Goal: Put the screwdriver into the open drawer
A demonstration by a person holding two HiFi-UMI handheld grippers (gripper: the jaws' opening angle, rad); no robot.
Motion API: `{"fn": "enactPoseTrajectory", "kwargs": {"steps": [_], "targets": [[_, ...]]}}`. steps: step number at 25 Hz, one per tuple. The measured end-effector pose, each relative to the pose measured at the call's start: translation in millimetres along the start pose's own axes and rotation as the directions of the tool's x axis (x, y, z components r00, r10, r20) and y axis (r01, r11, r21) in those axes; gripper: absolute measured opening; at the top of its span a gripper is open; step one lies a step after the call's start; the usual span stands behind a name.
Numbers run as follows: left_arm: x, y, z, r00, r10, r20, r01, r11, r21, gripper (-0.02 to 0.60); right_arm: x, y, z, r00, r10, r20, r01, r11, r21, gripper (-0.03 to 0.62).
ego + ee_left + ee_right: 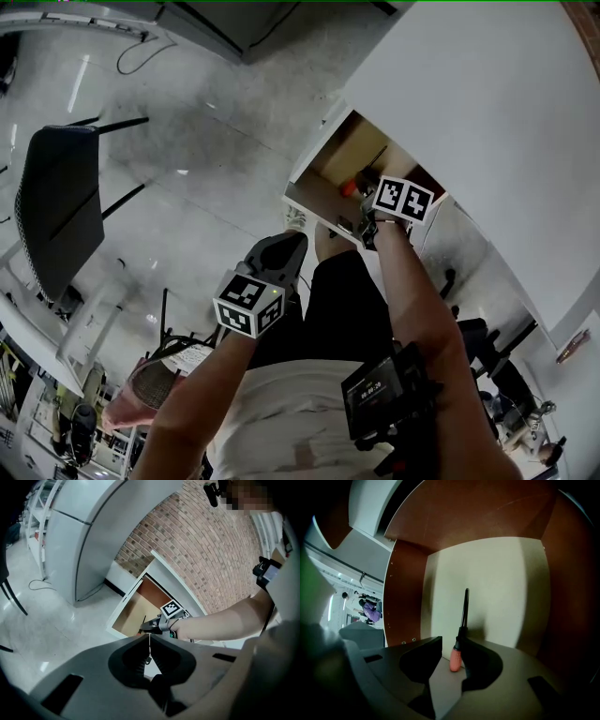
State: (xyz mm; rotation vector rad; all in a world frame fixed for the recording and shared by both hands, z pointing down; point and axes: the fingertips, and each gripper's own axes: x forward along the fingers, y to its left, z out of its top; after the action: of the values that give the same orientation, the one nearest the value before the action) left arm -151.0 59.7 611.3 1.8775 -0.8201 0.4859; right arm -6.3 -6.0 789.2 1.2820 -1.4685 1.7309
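DRAWER DROP-OFF: The person's R claw (451, 644) reached down into the open drawer (501, 583) under the white worktop (487, 112), pictured from beside the desk. Its jaws stood wide apart and gripped nothing. The screwdriver (461, 632) lay flat on the drawer's pale bottom, orange handle betw. the jaws and close against the right-hand one, black shaft pointing away toward the back wall. Whether the handle touched that jaw could not be told.

The L claw (149, 637) hung well back from the drawer, over the floor, its jaws together w/ nothing in them.

By the look of it the tool was already delivered, and the step in hand was getting the R claw out clean. Best done, in this onlooker's view, by keeping the jaws wide and lifting back along the claw's own line, not sideways. That way the near jaw would not nudge or roll the handle. The claw also needed to clear the drawer's front edge on the way up. The L claw had no part to play.
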Motion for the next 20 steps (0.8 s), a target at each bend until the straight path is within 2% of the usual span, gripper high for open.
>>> {"fn": "enactPoseTrajectory", "kwargs": {"steps": [3, 8, 12, 16, 20], "targets": [[-3.7, -4.5, 3.7, 1.0, 0.001, 0.002, -0.001, 1.0, 0.017, 0.025, -9.7, 1.2, -0.3, 1.0, 0.0, 0.028, 0.0, 1.0, 0.002, 0.121], [-13.1, -16.3, 11.7, 1.0, -0.004, 0.002, 0.004, 0.999, 0.038, 0.025, -36.5, 8.8, 3.2, 0.997, -0.012, 0.083, 0.02, 0.995, -0.098, 0.068], [-26.2, -29.4, 24.2, 1.0, -0.013, 0.003, 0.013, 0.998, 0.064, 0.025, -64.3, 17.2, -1.0, 0.994, 0.0, 0.107, 0.013, 0.993, -0.117, 0.048], [-37.5, -41.0, 42.3, 0.999, -0.026, 0.02, 0.023, 0.994, 0.107, 0.025, -90.1, 33.4, 1.6, 0.989, 0.033, 0.147, -0.011, 0.99, -0.142, 0.033], [-46.3, -56.1, 48.4, 0.999, -0.045, 0.014, 0.042, 0.988, 0.148, 0.025, -113.7, 57.1, -5.9, 0.984, 0.092, 0.153, -0.056, 0.974, -0.222, 0.028]]}}
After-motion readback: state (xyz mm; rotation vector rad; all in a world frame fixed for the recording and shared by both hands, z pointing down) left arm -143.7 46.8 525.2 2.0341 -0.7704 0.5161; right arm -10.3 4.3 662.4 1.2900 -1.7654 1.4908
